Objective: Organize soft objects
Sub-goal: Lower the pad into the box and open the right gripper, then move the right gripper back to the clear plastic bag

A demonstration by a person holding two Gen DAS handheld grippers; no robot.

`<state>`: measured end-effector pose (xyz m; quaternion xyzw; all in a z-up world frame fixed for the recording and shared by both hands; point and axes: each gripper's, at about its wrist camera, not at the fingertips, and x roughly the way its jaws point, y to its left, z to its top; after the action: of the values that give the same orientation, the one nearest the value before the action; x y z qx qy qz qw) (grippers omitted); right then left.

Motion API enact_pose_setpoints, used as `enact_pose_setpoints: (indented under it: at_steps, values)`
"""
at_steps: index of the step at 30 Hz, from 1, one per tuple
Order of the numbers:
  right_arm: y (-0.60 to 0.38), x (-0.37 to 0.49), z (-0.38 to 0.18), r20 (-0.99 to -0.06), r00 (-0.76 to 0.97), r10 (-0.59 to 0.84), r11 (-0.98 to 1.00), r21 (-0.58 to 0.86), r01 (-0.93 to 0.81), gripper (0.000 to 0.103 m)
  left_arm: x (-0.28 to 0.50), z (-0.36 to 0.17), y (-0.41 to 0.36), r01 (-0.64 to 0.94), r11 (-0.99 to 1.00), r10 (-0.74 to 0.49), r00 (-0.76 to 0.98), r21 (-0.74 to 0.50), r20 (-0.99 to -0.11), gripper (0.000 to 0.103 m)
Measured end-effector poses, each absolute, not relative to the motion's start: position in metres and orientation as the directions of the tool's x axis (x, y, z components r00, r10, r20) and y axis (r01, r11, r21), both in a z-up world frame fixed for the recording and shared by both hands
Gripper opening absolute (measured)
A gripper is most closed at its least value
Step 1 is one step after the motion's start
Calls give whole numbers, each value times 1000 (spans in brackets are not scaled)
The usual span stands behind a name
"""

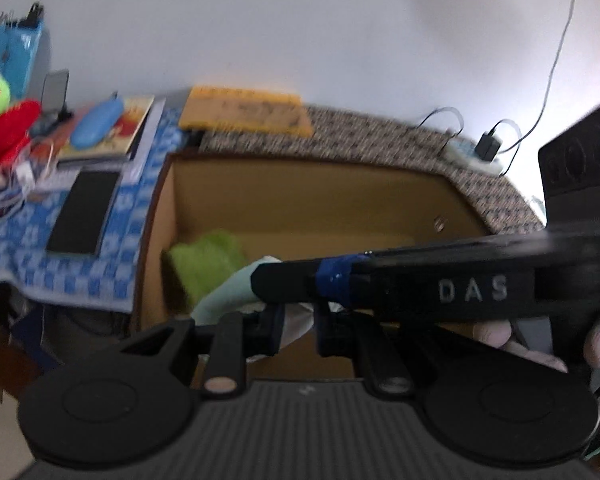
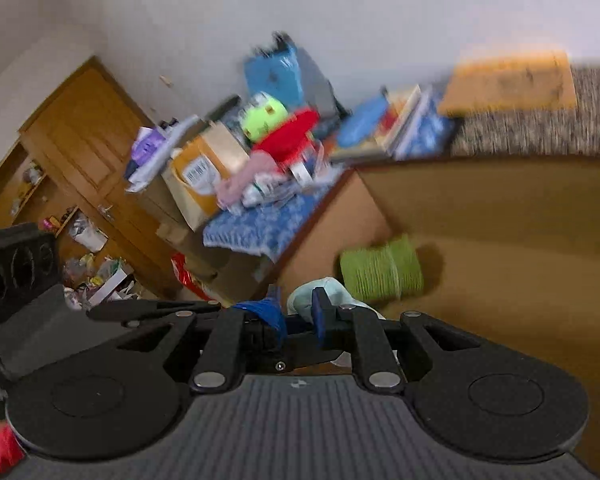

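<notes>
A pale mint cloth (image 1: 228, 296) hangs between both grippers over an open wooden drawer (image 1: 300, 200). My left gripper (image 1: 298, 320) is shut on one part of it. My right gripper (image 1: 260, 282) reaches in from the right, across the left wrist view, and is shut on the same cloth. In the right wrist view the cloth (image 2: 324, 290) bulges up between the pads of the right gripper (image 2: 298, 316), and one finger (image 2: 160, 307) of the left gripper lies just to its left. A rolled green towel (image 2: 382, 270) rests on the drawer floor (image 2: 500, 280) beyond the cloth.
Left of the drawer, a blue checked tablecloth (image 1: 80, 272) carries a black tablet (image 1: 84, 212), books, a blue case and plush toys (image 2: 276, 124). Behind it lie a yellow box (image 1: 246, 110), a speckled cover and a charger (image 1: 488, 146) with cables. A wooden door (image 2: 84, 132) and floor clutter are far left.
</notes>
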<state>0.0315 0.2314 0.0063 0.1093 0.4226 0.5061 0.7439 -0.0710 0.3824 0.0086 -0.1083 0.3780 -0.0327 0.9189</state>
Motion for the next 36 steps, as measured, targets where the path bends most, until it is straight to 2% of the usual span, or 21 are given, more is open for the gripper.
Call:
enact_pose_setpoints:
  at_steps: [4, 6, 7, 8, 15, 27, 36]
  values:
    - [239, 38, -11, -550, 101, 829, 503, 655, -564, 5, -74, -2, 391, -29, 972, -146, 696, -231, -703, 10]
    - [240, 40, -16, -567, 115, 816, 532, 659, -532, 5, -77, -1, 391, -29, 977, -130, 703, -211, -699, 24]
    - [238, 40, -17, -569, 133, 812, 547, 660, -515, 6, -79, 0, 392, -33, 979, -119, 712, -202, -692, 39]
    - [237, 41, -17, -568, 151, 809, 558, 663, -498, 6, -80, 2, 393, -35, 980, -111, 719, -196, -686, 43]
    - [218, 42, -6, -529, 260, 808, 587, 681, -438, 7, -80, 18, 396, -53, 986, -73, 721, -160, -689, 43]
    - [174, 20, 34, -527, 536, 660, 751, 482, -451, 9, -51, 41, 355, -43, 998, 1, 687, -39, -726, 48]
    - [130, 12, 45, -544, 626, 559, 829, 398, -394, 9, -34, 47, 303, -35, 997, 70, 666, 63, -742, 50]
